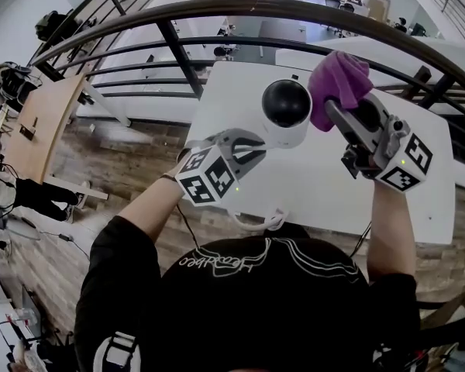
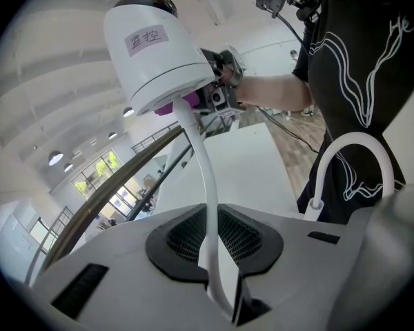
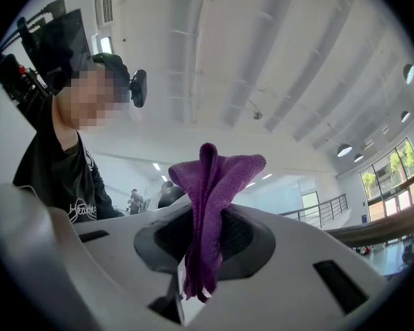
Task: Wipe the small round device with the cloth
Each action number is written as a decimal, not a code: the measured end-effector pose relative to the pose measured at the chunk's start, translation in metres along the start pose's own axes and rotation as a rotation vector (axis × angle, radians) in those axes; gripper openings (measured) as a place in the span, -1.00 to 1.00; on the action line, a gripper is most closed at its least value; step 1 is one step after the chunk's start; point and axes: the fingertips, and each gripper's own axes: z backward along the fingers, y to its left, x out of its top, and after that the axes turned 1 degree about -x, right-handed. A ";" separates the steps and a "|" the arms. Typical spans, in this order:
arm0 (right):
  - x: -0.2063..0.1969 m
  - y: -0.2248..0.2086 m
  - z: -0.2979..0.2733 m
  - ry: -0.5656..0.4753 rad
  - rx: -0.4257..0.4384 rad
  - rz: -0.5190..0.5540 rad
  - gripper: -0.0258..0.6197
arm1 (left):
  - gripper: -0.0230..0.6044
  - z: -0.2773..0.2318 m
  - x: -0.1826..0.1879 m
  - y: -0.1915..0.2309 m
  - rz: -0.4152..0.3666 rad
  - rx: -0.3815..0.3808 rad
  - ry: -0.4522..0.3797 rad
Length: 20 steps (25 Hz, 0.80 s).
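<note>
The small round device (image 1: 287, 111), white with a black dome, is held up above the white table (image 1: 333, 184). Its white cable (image 2: 207, 205) runs down between the jaws of my left gripper (image 1: 252, 147), which is shut on it just below the device (image 2: 155, 50). A purple cloth (image 1: 337, 87) is bunched in my right gripper (image 1: 339, 113), which is shut on it, and the cloth rests against the dome's right side. In the right gripper view the cloth (image 3: 210, 205) sticks up between the jaws, and the dome (image 3: 171, 195) peeks out behind it.
A dark curved railing (image 1: 178, 53) arcs across just beyond the table. The cable's loose loop (image 1: 267, 222) hangs near the person's chest. A wooden table (image 1: 43, 122) stands on the floor below at the left.
</note>
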 end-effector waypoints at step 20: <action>0.008 0.017 -0.019 0.050 0.200 0.108 -0.71 | -0.75 -0.001 0.003 0.001 0.013 -0.029 -0.013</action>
